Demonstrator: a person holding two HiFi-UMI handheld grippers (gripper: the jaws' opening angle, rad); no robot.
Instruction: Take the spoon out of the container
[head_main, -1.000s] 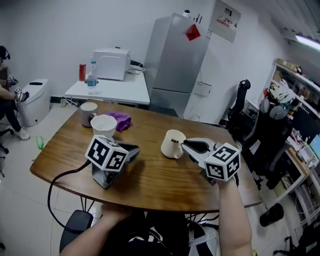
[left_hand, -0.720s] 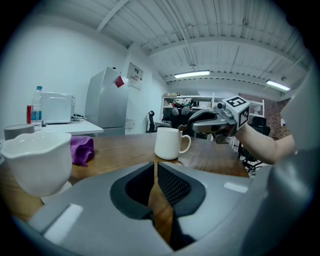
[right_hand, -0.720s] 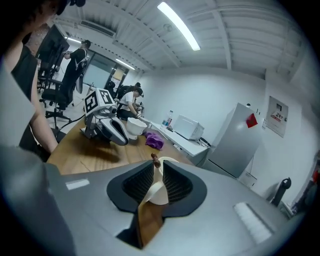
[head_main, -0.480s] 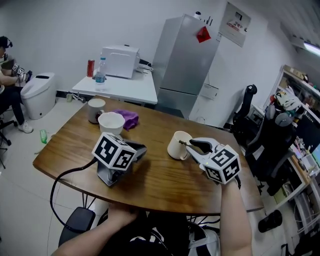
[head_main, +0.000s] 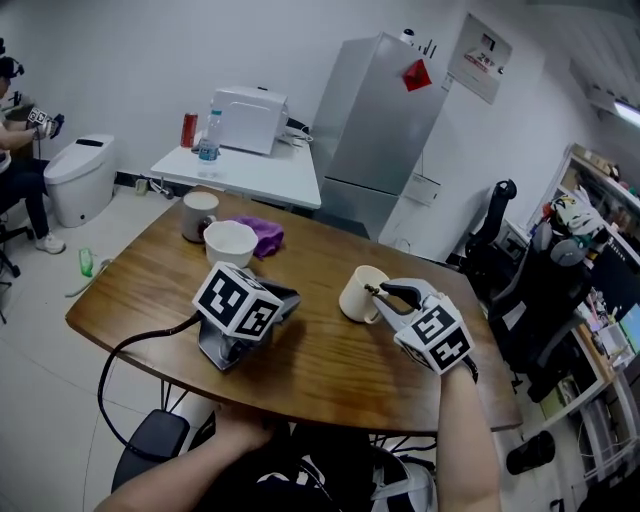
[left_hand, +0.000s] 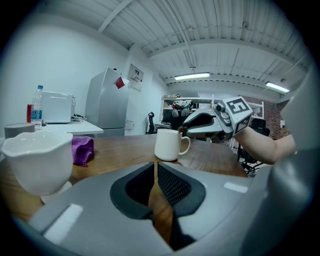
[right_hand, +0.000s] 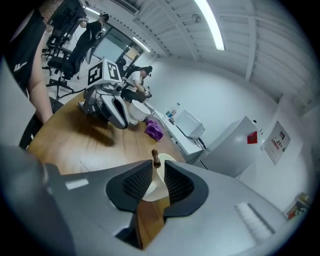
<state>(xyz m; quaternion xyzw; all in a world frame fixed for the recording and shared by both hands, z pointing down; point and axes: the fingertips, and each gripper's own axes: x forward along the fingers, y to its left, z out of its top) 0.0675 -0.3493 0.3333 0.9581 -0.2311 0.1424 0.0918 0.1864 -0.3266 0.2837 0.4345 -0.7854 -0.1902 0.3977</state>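
Observation:
A cream mug (head_main: 356, 295) stands on the wooden table (head_main: 320, 370), right of centre. A dark brown spoon handle (head_main: 371, 291) sticks up out of it. My right gripper (head_main: 386, 293) reaches to the mug's rim from the right. In the right gripper view the spoon's knob (right_hand: 156, 159) stands just at the jaw tips, with the mug (right_hand: 150, 189) behind; the jaws are open and the pads do not press it. My left gripper (head_main: 284, 301) rests on the table at the left, shut and empty. The left gripper view shows the mug (left_hand: 167, 145) ahead.
A white bowl (head_main: 230, 243), a purple cloth (head_main: 263, 236) and a grey mug (head_main: 199, 214) sit at the table's far left. A black cable (head_main: 125, 352) hangs off the near edge. Behind are a white side table (head_main: 245, 170), a fridge (head_main: 385, 130) and office chairs (head_main: 495, 240).
The right gripper has stayed at the mug's rim and its jaws have spread around the spoon handle. The head view has shifted a little. The left gripper has not moved.

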